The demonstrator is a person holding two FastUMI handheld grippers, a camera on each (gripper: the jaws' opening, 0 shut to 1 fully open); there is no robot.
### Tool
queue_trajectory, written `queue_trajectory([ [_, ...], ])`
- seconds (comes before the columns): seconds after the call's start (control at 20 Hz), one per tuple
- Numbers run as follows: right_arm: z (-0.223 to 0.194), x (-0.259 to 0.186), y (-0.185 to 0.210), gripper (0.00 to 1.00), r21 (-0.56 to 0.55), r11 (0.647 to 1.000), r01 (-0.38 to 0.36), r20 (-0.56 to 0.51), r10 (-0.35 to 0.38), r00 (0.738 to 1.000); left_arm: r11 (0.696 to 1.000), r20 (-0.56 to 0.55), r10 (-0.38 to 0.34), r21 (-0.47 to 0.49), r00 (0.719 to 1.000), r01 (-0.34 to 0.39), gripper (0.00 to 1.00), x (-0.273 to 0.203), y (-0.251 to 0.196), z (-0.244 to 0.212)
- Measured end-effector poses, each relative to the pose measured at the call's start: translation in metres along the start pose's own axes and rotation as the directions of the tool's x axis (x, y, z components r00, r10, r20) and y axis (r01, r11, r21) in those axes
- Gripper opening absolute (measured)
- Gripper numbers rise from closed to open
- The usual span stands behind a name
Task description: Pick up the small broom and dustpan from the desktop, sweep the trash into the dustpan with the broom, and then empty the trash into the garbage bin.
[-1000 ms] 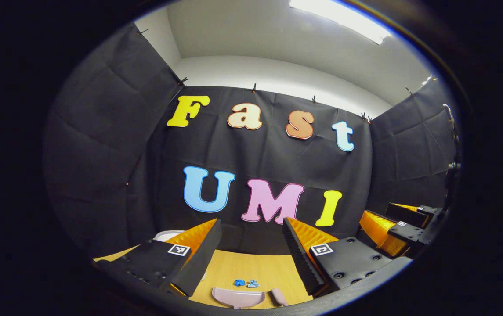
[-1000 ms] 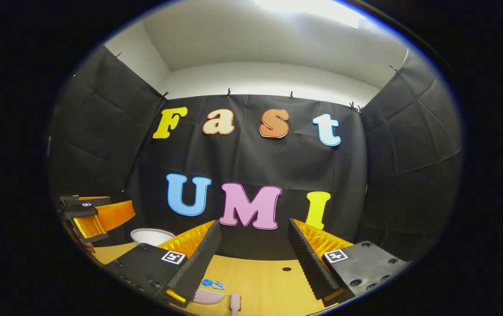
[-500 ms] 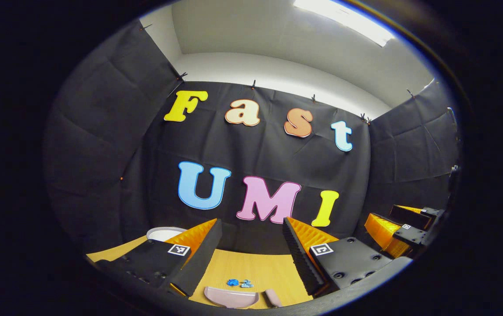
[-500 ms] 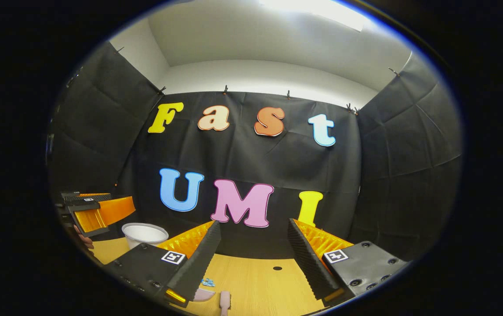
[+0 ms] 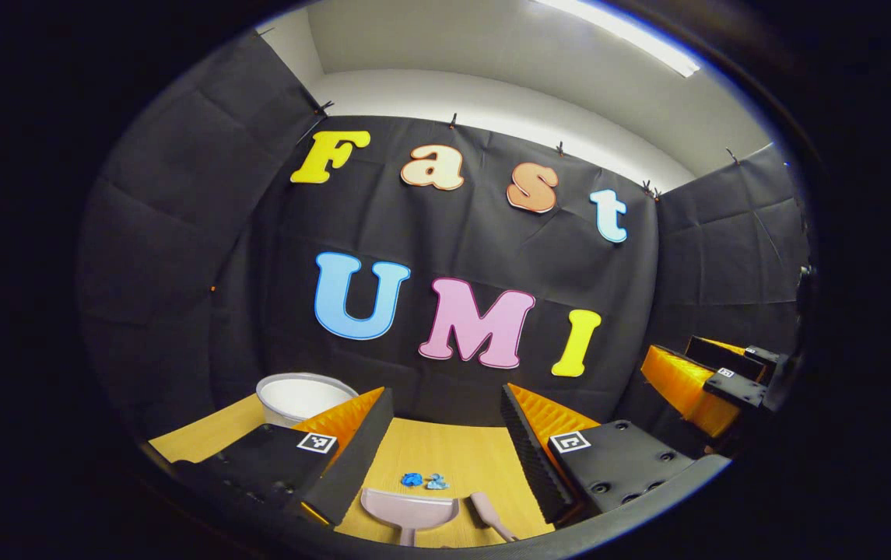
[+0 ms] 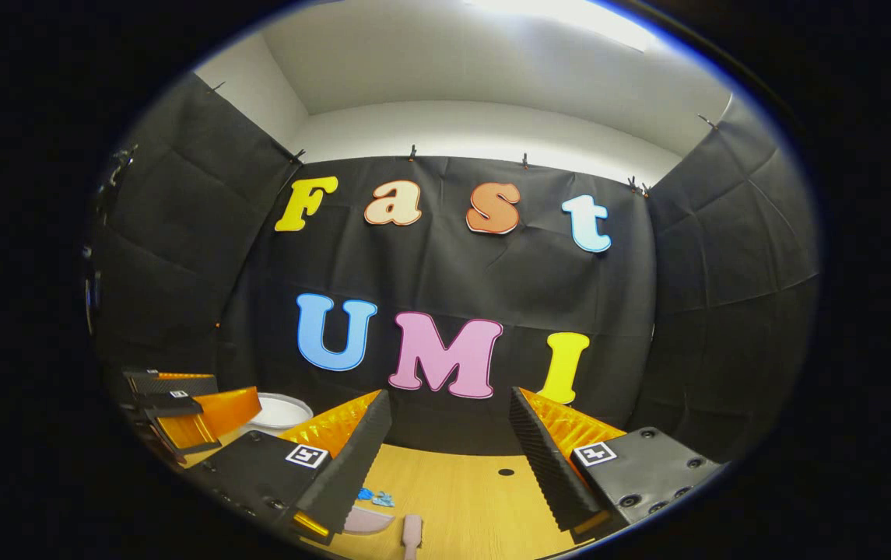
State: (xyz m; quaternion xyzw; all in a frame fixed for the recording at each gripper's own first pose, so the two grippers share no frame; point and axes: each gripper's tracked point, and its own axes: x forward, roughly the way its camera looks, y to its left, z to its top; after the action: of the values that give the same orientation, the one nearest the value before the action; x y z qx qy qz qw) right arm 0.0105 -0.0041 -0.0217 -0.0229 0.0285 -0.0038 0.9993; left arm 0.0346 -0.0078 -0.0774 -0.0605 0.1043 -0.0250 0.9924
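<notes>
A pale pink dustpan (image 5: 409, 509) lies on the wooden desktop (image 5: 445, 459), low in the left gripper view, with the pink small broom (image 5: 486, 513) just right of it. Small blue trash scraps (image 5: 424, 481) rest beyond the pan's mouth. My left gripper (image 5: 445, 459) hangs open above them, holding nothing. In the right gripper view the dustpan (image 6: 371, 519), broom (image 6: 412, 533) and blue trash (image 6: 375, 495) sit low and left of centre. My right gripper (image 6: 449, 459) is open and empty. Each gripper appears at the side of the other's view: right gripper (image 5: 713, 377), left gripper (image 6: 180, 408).
A white garbage bin (image 5: 301, 395) stands at the desk's far left, by the black cloth wall; it also shows as the bin (image 6: 278, 411) behind the left gripper. A small dark hole (image 6: 506, 472) marks the desktop.
The left gripper view has tipped down and drawn nearer: the dustpan handle, broom and bin show more fully. In the right gripper view the left gripper moved lower and now partly covers the bin.
</notes>
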Motion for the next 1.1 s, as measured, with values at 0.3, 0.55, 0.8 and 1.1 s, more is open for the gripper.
queue_trajectory([
  [0.3, -0.017, 0.001, 0.008, 0.98, 0.013, 1.0, 0.004, -0.032, -0.004, 0.999, 0.997, -0.112, 0.001, -0.08, 0.994, -0.01, 0.84, 0.002, 0.015, -0.028],
  [0.55, -0.048, 0.028, 0.019, 0.98, 0.017, 0.999, -0.045, -0.082, 0.046, 0.996, 0.998, -0.26, 0.057, 0.028, 0.964, -0.052, 0.82, 0.028, 0.019, -0.065],
  [0.8, -0.158, 0.079, 0.019, 0.98, 0.119, 0.992, -0.051, -0.374, 0.093, 0.923, 0.985, -0.492, 0.134, 0.161, 0.86, -0.061, 0.82, 0.071, 0.036, -0.135],
  [1.1, -0.36, 0.058, 0.035, 0.99, 0.288, 0.955, 0.069, -0.855, 0.223, 0.468, 0.991, -0.892, 0.128, 0.095, 0.433, -0.096, 0.84, 0.083, 0.061, -0.237],
])
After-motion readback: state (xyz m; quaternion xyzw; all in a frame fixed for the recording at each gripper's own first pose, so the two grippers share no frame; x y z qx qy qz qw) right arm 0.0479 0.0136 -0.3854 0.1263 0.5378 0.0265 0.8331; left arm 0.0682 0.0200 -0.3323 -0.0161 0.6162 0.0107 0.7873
